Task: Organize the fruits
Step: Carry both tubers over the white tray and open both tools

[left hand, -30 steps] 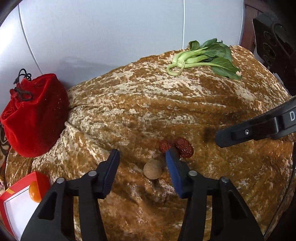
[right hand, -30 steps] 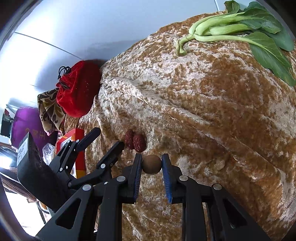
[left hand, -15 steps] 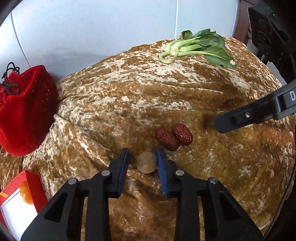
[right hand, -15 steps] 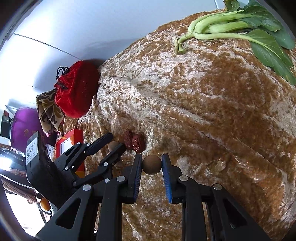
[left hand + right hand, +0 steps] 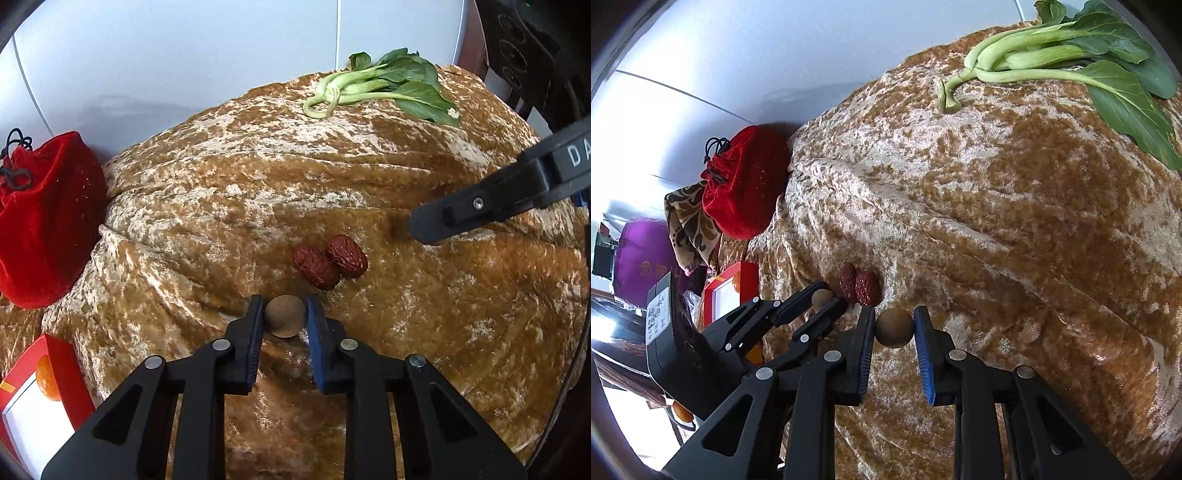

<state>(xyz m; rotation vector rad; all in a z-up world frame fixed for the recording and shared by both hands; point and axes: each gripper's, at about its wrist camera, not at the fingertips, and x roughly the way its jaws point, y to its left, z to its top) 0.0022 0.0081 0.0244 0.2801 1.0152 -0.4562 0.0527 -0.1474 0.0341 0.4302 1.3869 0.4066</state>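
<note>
Left gripper (image 5: 284,317): closed on a longan (image 5: 285,320), pads touching both its sides; the fruit sat low on the cloth (image 5: 424,295).
Right gripper (image 5: 894,328): clamped on a second longan (image 5: 893,328), round, no long axis to speak of.
Dates (image 5: 330,261): two, touching side by side, just beyond the left gripper and slightly to its right; long axes ran from near right to far left in the left wrist view.
Dates, right view (image 5: 859,287): just beyond and left of the right gripper, between the two tools.
Key relation: both longans lay within a fruit's breadth of the dates, so the pile seemed the likely drop spot; the left gripper was the nearer. Whether the left longan was lifted or resting could not be told.
Left gripper, right view (image 5: 822,301): seen from the side with its longan (image 5: 820,298) between the fingers.
Change since a second ago: the left fingers then stood wide apart around the longan; they narrowed and now gripped it. The right gripper held its fruit throughout.
Surroundings: greens (image 5: 384,86) far right; red pouch (image 5: 44,221) far left; box (image 5: 33,398) near left, off the cloth.
</note>
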